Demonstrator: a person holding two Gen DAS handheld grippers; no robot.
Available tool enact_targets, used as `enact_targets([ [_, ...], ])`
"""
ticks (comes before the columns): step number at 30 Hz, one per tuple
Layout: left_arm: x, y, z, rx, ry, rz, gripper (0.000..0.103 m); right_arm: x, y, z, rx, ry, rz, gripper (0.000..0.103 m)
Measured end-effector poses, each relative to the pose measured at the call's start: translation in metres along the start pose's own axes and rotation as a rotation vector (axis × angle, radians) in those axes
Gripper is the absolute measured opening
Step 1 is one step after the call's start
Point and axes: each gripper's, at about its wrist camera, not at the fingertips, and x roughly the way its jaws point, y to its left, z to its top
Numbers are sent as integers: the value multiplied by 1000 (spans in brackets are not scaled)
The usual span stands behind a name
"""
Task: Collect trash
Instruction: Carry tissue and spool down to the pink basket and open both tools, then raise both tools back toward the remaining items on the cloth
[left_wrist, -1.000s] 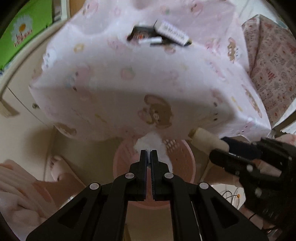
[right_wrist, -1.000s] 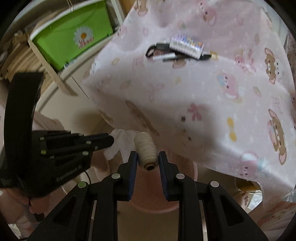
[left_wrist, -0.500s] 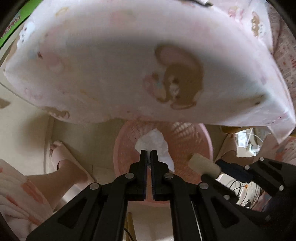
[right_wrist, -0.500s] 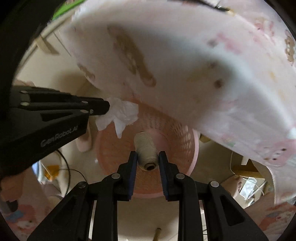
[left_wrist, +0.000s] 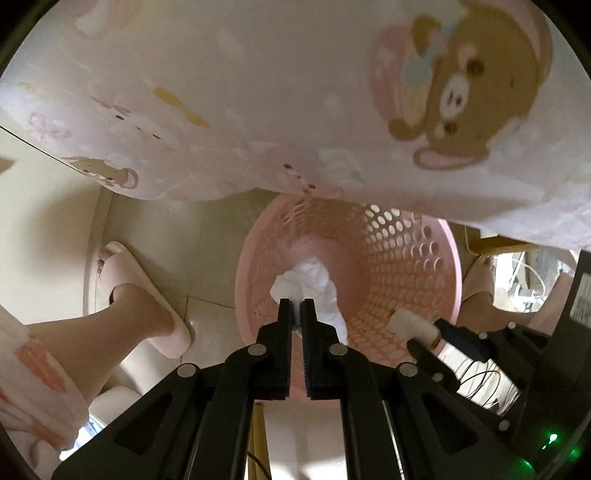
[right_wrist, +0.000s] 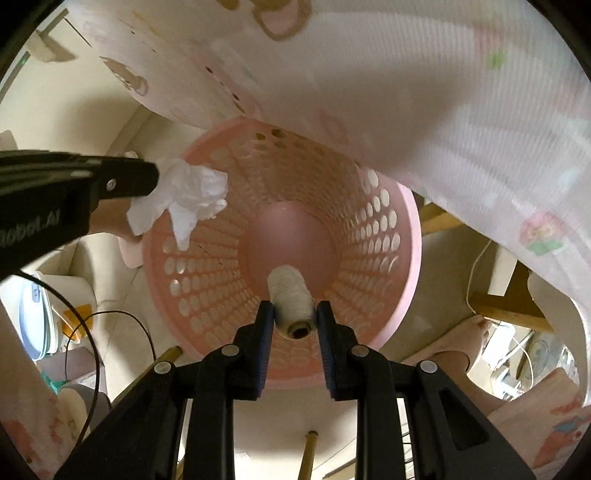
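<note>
Left wrist view first: our left tongs (left_wrist: 297, 306) are clamped on a crumpled white tissue (left_wrist: 308, 282), which hangs over the mouth of the pink perforated basket (left_wrist: 402, 254) on the floor. A second ago the printed tablecloth (left_wrist: 258, 92) filled most of this view, with a dark clutter of small things visible on the table top and only a sliver of the basket below; now the cloth's hanging edge crosses the upper half, the table top is out of sight, and the basket's open mouth and holed wall lie directly under us, much larger. Our right tongs (left_wrist: 424, 334) show at the lower right, closer to the basket rim than before. A foot in a pink slipper (left_wrist: 144, 295) stands on the floor left of the basket.

From the right wrist view, our right tongs (right_wrist: 295, 314) grip a cream spool of thread (right_wrist: 290, 299) by its sides, its hollow end facing the camera, just as a second ago. The spool now hangs over the basket's (right_wrist: 410, 236) interior, where earlier it was set against the cloth with only the rim showing. Left tongs (right_wrist: 153, 181) enter from the left, tissue (right_wrist: 186, 201) dangling over the near rim. We see no trash on the basket's bottom.
</note>
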Motion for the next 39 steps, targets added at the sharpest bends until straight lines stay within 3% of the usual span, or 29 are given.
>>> enact_targets([
  [7,9,0,-2,-15,24,27,5,28,-9,-1,21,65,-28,25],
  [10,10,4,-3,-41,26,27,16,34,-15,-2,38,68,-26,25],
  [13,3,7,-2,-58,3,24,15,30,-16,-1,39,55,-32,26],
  [15,-2,9,-1,-63,-22,23,16,27,-19,-1,37,45,-30,34],
  [18,-16,10,0,-64,-77,38,24,15,-21,0,49,-7,-33,62],
  [24,-48,13,-2,-57,-201,69,36,-14,-29,5,95,-83,-14,63],
  [29,-76,17,-3,-64,-311,73,40,-48,-32,3,111,-187,-13,75],
  [35,-104,19,-8,-53,-429,113,43,-91,-41,-7,162,-319,-28,75],
  [39,-124,18,-7,-36,-492,104,51,-126,-47,-13,178,-424,-21,75],
])
